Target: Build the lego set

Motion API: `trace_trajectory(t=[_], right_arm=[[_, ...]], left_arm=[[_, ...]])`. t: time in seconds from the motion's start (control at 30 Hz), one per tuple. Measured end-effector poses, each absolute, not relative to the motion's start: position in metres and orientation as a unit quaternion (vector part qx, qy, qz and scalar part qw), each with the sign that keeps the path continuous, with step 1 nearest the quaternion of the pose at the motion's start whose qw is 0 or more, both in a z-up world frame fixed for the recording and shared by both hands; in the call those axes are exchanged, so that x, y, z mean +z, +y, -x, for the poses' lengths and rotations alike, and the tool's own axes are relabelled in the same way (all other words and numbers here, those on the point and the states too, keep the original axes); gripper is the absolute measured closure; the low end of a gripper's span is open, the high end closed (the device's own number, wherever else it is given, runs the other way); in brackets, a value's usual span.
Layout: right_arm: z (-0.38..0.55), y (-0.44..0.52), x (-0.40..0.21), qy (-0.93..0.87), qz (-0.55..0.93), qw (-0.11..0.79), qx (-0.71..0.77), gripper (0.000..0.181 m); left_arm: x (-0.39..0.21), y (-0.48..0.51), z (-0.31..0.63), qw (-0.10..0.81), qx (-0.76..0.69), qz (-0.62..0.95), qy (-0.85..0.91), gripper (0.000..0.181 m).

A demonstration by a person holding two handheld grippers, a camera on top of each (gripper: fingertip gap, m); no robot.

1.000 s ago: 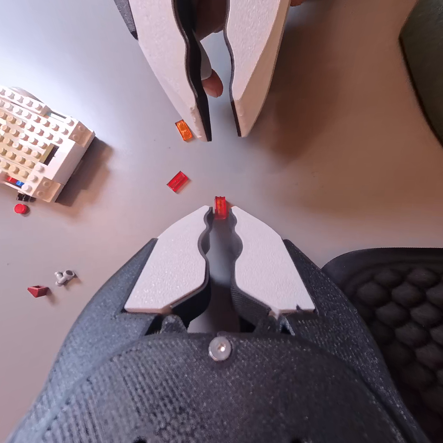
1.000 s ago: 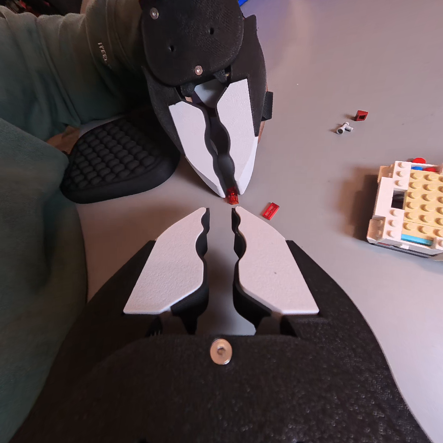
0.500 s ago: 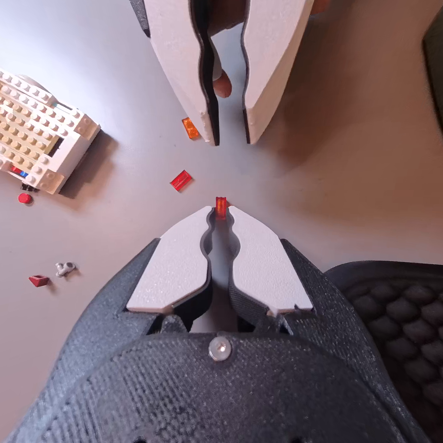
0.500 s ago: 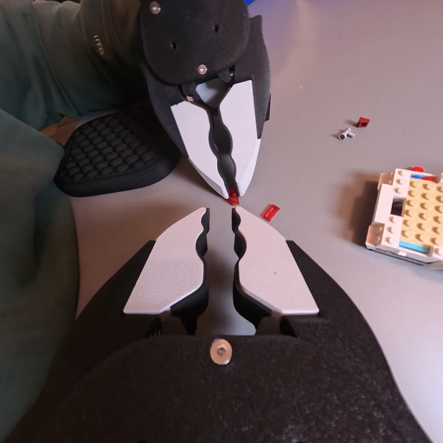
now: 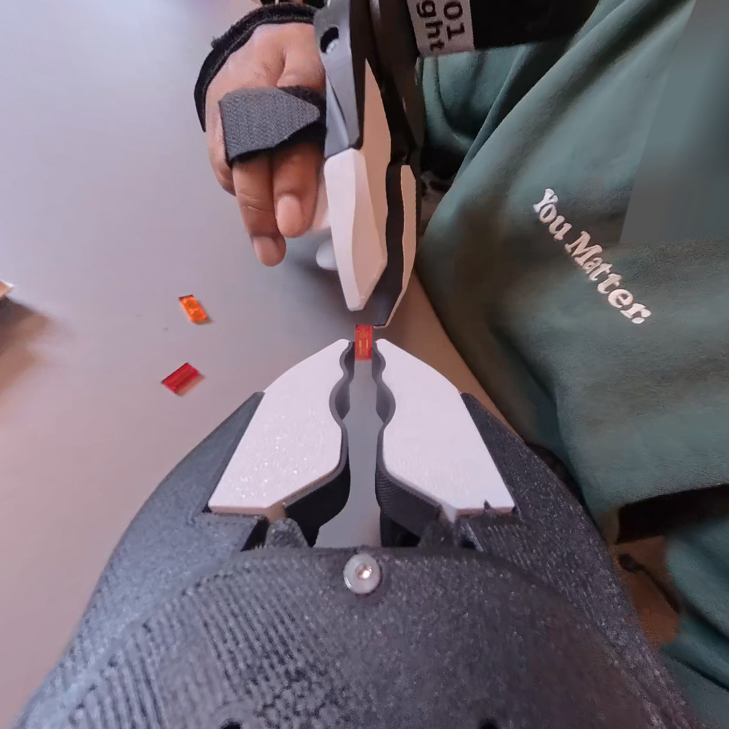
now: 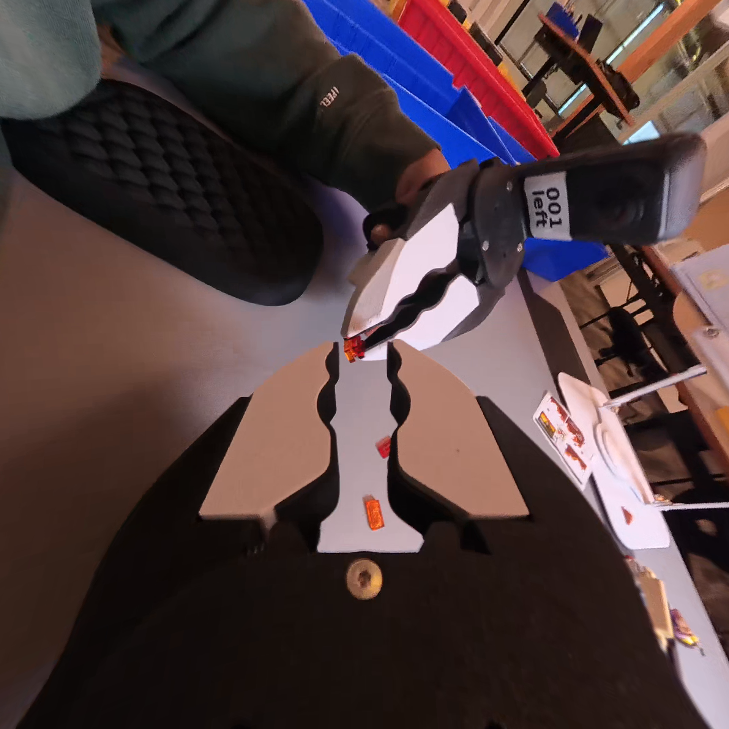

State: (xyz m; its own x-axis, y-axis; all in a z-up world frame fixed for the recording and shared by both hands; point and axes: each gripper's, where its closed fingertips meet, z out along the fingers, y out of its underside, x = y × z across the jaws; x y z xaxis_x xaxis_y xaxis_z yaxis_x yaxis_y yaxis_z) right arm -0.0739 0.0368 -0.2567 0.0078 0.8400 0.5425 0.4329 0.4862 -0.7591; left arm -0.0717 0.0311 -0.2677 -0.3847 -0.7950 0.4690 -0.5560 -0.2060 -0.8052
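Both tongs have lifted; left tongs (image 5: 363,344) pinch a half-hidden red piece (image 5: 363,341); right tongs (image 6: 362,347) gape narrowly, empty.

A plain grey table (image 6: 118,355) fills the lower left. At eleven o'clock a black quilted cushion (image 6: 165,189) lies on it. Toward one o'clock, blue bins (image 6: 414,90) and a red bin (image 6: 473,59) run in a row. Beyond, at two o'clock, dark metal frames (image 6: 584,71) stand in bright daylight.
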Motion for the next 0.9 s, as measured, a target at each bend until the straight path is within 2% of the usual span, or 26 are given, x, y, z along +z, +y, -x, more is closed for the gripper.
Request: trace_trajectory(t=[0.1, 0.2, 0.43, 0.63, 0.9], right_arm=[[0.075, 0.030, -0.261, -0.701, 0.452, 0.526, 0.167, 0.161], [0.077, 0.029, -0.260, -0.704, 0.442, 0.535, 0.151, 0.171], [0.076, 0.032, -0.257, -0.696, 0.449, 0.541, 0.146, 0.174], [0.068, 0.043, -0.242, -0.617, 0.515, 0.524, 0.281, 0.175], [0.063, 0.048, -0.220, -0.553, 0.528, 0.528, 0.369, 0.175]], left_arm=[[-0.260, 0.025, 0.070, 0.100, -0.579, 0.532, 0.610, 0.173], [-0.260, 0.021, 0.069, 0.092, -0.580, 0.528, 0.613, 0.173], [-0.256, 0.023, 0.067, 0.097, -0.596, 0.533, 0.593, 0.173], [-0.241, 0.038, 0.063, 0.207, -0.537, 0.543, 0.612, 0.169], [-0.224, 0.046, 0.054, 0.361, -0.355, 0.528, 0.682, 0.172]])
